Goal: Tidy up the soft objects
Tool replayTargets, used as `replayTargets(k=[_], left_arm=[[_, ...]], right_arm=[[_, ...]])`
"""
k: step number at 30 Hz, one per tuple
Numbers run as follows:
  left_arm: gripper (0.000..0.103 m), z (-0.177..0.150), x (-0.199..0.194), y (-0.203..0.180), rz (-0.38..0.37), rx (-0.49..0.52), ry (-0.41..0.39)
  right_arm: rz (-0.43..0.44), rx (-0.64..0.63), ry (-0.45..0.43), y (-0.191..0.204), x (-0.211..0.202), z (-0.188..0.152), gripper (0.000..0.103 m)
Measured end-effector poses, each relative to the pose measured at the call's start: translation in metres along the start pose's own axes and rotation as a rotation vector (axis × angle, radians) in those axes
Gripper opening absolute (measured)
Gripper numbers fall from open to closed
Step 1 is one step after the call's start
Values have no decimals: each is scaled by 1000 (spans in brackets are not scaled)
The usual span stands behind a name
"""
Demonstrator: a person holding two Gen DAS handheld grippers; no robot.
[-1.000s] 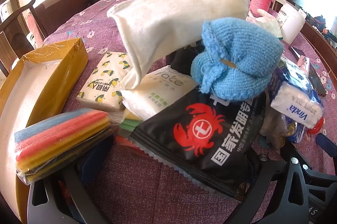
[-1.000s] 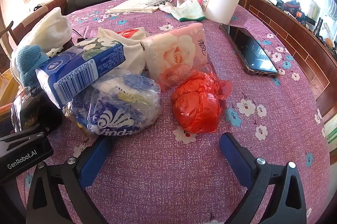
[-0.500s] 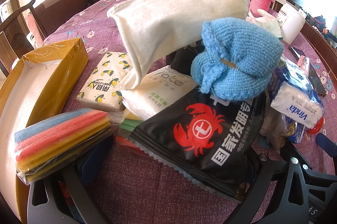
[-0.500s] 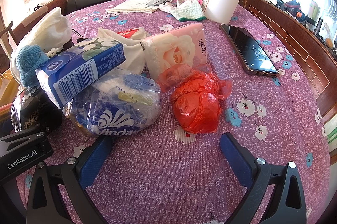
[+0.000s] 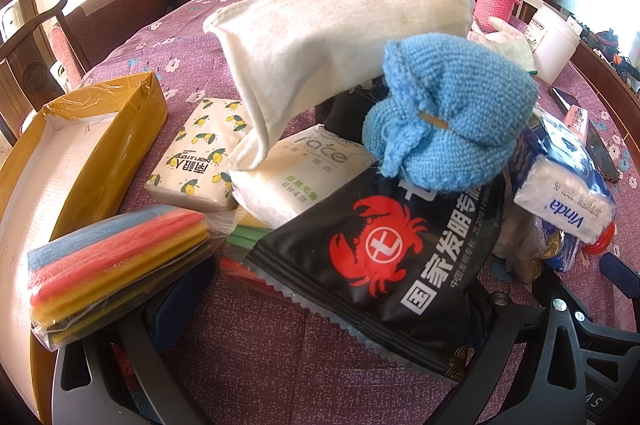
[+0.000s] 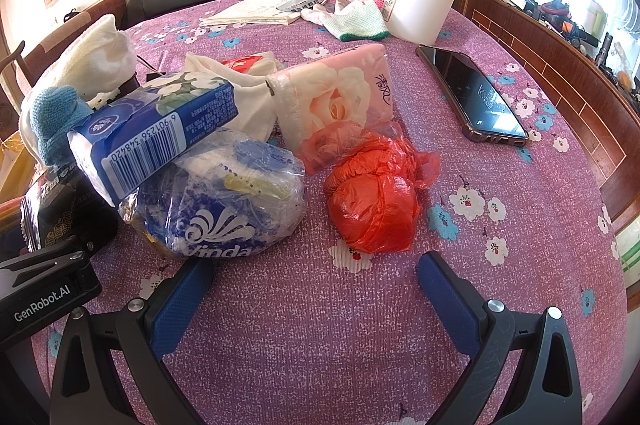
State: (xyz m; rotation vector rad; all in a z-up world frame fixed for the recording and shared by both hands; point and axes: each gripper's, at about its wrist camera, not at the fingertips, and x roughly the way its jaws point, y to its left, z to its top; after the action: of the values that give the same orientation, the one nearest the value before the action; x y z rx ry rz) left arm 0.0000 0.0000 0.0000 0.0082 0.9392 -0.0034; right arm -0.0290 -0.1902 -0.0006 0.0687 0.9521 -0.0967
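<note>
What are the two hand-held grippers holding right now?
Nothing. The right hand-held gripper is open over bare tablecloth. The left hand-held gripper holds nothing visible, its fingers hidden.

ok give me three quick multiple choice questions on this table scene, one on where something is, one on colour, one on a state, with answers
1. What rests on the black crab packet?
A. the blue knitted item
B. the phone
C. the white tub

2. What colour is the crumpled plastic bag ahead of the right hand-held gripper?
A. green
B. red
C. black

3. How is the right hand-held gripper?
A. shut on the bag
B. shut on the phone
C. open, holding nothing

Answers: 1 A, the knit lies on the packet's upper edge. 2 B, it is plainly red-orange. 3 C, its blue fingers stand wide apart over bare tablecloth.
</note>
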Motion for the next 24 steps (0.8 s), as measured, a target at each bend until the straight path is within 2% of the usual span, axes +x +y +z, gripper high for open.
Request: replayTargets(k=[24], left_arm=[[103,0,0,0,0,0,0]], right_arm=[[-19,25,0,1,0,1,102]])
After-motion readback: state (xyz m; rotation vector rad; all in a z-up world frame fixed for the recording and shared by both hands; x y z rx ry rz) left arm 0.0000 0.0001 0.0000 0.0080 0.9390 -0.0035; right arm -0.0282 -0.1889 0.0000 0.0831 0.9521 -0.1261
